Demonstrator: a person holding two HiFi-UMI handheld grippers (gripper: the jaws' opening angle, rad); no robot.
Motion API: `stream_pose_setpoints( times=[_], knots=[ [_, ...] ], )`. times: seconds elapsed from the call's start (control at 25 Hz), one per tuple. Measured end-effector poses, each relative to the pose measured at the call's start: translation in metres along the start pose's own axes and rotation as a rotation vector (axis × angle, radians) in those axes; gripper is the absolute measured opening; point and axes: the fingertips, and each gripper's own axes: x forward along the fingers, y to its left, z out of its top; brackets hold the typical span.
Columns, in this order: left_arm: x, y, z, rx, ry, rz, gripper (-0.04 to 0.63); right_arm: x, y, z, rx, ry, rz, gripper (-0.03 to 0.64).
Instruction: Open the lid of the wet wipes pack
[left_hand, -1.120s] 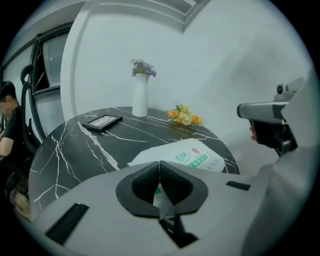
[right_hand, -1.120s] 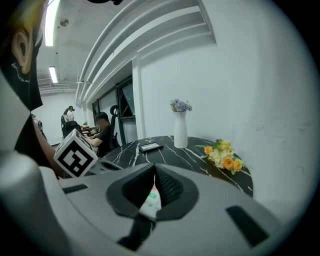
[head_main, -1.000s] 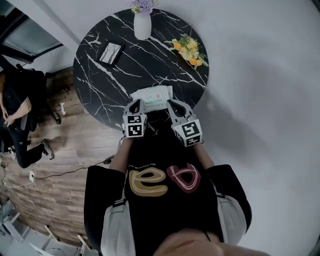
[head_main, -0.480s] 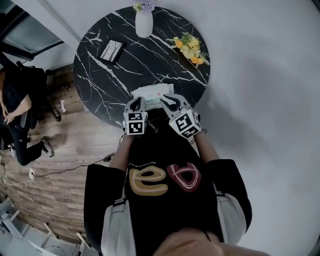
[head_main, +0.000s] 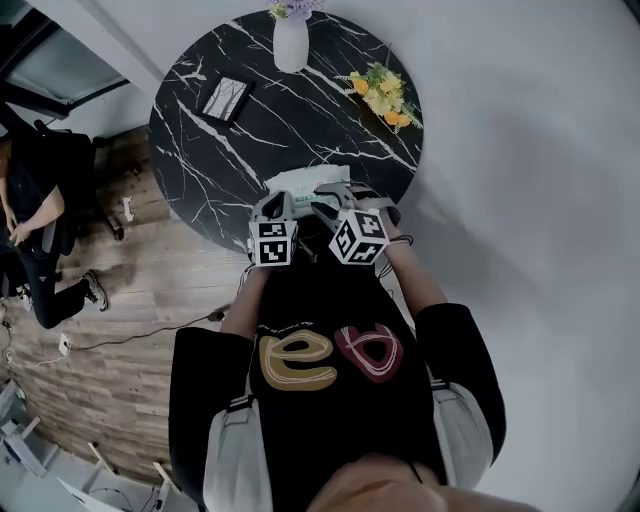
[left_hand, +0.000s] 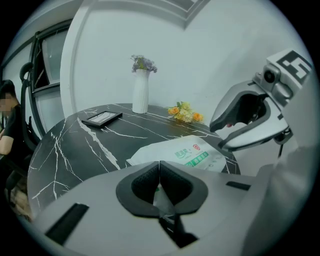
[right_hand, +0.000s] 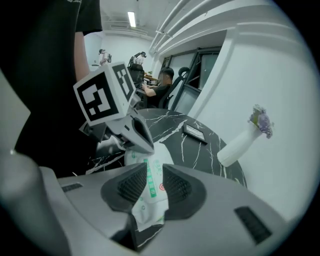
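Marble table (head_main: 230, 150) bears vase (head_main: 291, 45), frame (head_main: 224, 98), flowers (head_main: 383, 98), wipes pack (head_main: 300, 185).

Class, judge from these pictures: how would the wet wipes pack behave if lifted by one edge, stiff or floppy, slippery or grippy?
Probably floppy: the wet wipes pack is a soft film pouch whose thin edge creases in the shut left gripper. Likely slippery, as its film looks smooth. It probably won't roll, since it lies flat on the table.

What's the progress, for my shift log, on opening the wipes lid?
Done: the left gripper is clamped on the near edge of the wet wipes pack. In hand: the right gripper has its jaws opening astride the pack, not pinching it. Left: the opening itself; nothing on the pack stands raised.
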Motion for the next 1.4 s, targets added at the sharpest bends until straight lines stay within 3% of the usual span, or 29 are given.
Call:
stream_pose_setpoints(
  times=[0.72,1.4],
  knots=[
    [-0.001,0.000,0.000,-0.052,-0.036,-0.012,0.018,0.034,0.024,-0.020,-0.107,0.156,0.181,0.112],
    [-0.005,-0.012,-0.006,-0.017,-0.004,-0.037,0.020,0.048,0.027,-0.027,-0.160,0.193,0.190,0.097]
  ],
)
